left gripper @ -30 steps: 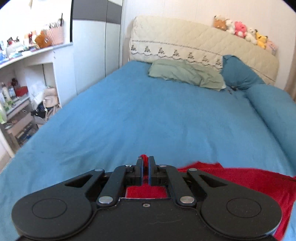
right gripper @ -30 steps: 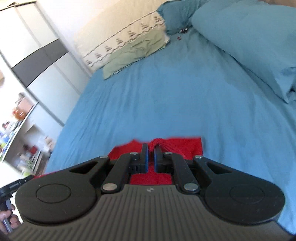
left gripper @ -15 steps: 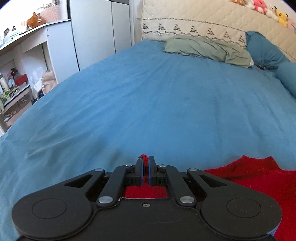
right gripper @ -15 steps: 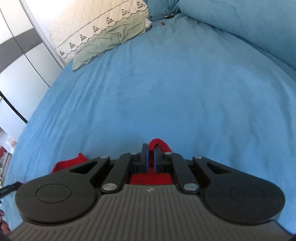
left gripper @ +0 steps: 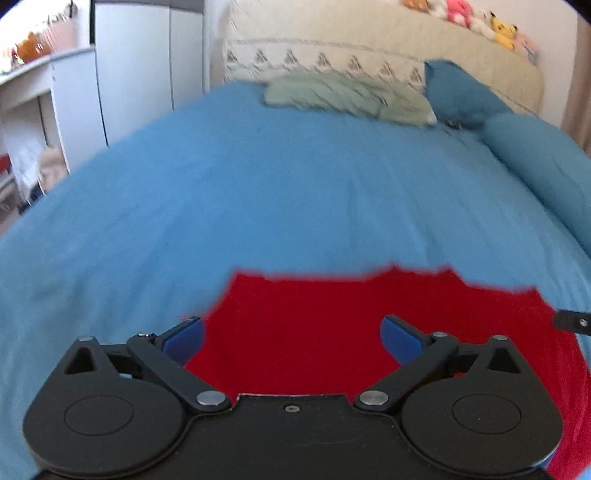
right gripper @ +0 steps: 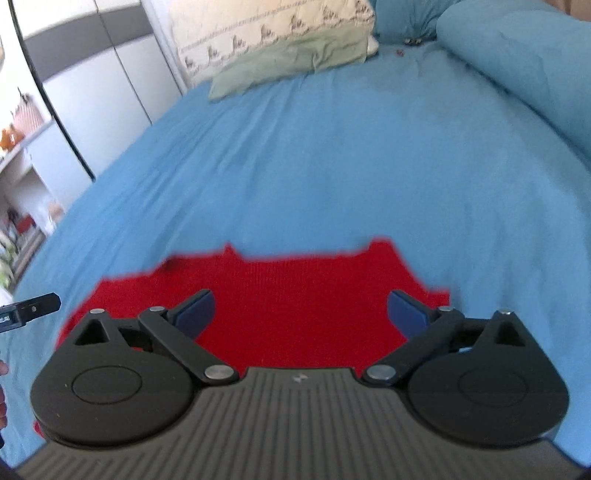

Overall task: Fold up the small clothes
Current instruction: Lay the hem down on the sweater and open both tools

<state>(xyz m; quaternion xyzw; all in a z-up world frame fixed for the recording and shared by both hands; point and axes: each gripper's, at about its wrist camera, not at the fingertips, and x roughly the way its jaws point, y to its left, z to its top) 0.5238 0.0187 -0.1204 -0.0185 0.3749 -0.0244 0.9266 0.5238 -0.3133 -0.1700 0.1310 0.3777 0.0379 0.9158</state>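
Left wrist view: our left gripper (left gripper: 291, 341) has its fingers spread wide, blue pads (left gripper: 184, 338) well apart, nothing pinched. A second ago the same fingers were pressed together on a bunch of red cloth; the jaws have just been opening, and the red garment (left gripper: 332, 325) now lies loose under and ahead of them on the blue bedsheet (left gripper: 277, 192). We read that as a release: the cloth is laid down, spread wider than before, with a fairly straight far edge. The frame is blurred, so we cannot tell fine creases. At the right edge a black tip of the other gripper pokes in over the garment's right side.

Right wrist view: our right gripper (right gripper: 301, 312) is likewise wide open, pads clear of the cloth between them; earlier it pinched a red fold, and its jaws have just been opening too. The garment (right gripper: 295, 295) rests flat on the sheet (right gripper: 332, 155) near the bed's front edge.

Judgement: one lay-down or fold pass is done; next we likely need a fresh grip on an edge.

Only this view shows the garment's knit ribbing, its right corner sticking out, and a sliver of a hand (right gripper: 3, 387) at far left. Only the left view shows the plush toys (left gripper: 476, 18) on the headboard.
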